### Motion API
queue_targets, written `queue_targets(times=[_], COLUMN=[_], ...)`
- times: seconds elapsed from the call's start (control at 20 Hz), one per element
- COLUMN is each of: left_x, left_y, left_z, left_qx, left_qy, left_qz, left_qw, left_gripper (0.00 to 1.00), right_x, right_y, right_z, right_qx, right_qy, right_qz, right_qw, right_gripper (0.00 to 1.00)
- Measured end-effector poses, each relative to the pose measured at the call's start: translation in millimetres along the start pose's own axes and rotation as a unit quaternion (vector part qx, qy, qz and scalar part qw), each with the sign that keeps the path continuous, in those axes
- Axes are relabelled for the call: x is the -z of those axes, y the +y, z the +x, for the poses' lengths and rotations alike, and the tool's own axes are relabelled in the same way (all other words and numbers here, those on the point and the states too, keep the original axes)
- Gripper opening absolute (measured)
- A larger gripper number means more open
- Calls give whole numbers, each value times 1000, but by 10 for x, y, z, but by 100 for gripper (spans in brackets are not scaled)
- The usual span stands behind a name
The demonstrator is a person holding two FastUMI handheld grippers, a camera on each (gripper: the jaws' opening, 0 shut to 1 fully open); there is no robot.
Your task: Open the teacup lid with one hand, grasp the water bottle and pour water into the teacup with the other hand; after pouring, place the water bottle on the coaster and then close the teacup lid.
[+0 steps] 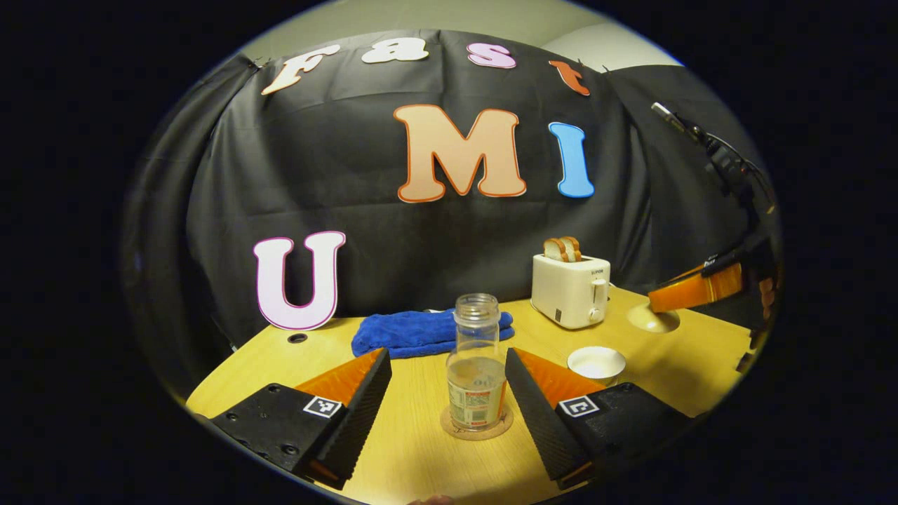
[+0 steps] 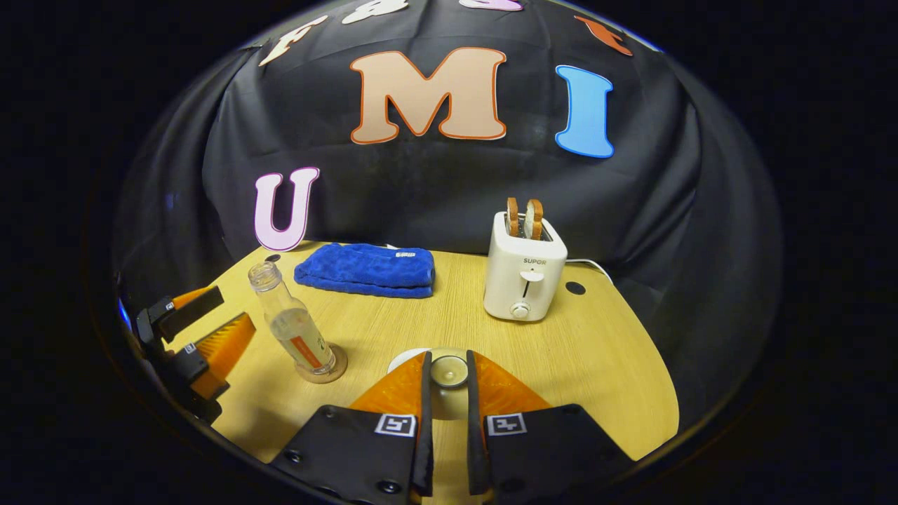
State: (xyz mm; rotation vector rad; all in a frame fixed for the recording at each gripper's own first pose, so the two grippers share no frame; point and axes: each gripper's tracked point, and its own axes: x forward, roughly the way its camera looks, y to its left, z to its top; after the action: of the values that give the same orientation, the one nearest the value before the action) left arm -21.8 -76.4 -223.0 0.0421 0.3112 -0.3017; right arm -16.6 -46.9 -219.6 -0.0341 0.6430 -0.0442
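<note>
- My left gripper [image 1: 447, 354] has its jaws wide open, one on each side of the bottle [image 1: 477, 372], and neither touches it.
- The bottle stands upright and uncapped on the coaster [image 1: 449, 424], near the front of the bench [image 1: 421, 463]. It is partly full of water.
- My right gripper [image 2: 447, 359] has its jaws drawn almost together on the lid's knob [image 2: 449, 372]. Both jaws look pressed to it, so I take the lid as held.
- In the left gripper view, the right gripper is far off to the right. A pale disc hangs just under its tip, which I take for the lid, though I cannot be sure.
- The cup [image 1: 596, 363] sits uncovered on the bench, just right of the bottle and apart from the lid. I cannot tell whether it holds water.
- Step, as I judge it: the lid is off, the bottle is on its coaster and my left jaws are free. That could be just ahead of the grasp or after the set-down. The partly filled bottle leans me toward pouring being done, which leaves the lid.
- If so, the next move is for my right side. It should carry the lid across until it is centred over the cup's rim, lower it level, and part the jaws only once it is seated.
- My left jaws should back straight away from the bottle so they do not clip it.
</note>
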Motion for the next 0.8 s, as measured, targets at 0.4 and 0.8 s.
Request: queue_targets(times=[0.4,0.8], left_x=[611,858], left_y=[-135,-213], left_z=[227,481], left_qx=[37,55], left_qy=[60,86], left_qz=[33,52], left_qw=[997,993], left_gripper=[96,96], right_x=[50,129], right_y=[-54,-195], right_z=[-109,-215], right_qx=[21,42], right_qy=[7,14], right_qz=[-4,-6], right_qw=[1000,999], right_gripper=[20,20])
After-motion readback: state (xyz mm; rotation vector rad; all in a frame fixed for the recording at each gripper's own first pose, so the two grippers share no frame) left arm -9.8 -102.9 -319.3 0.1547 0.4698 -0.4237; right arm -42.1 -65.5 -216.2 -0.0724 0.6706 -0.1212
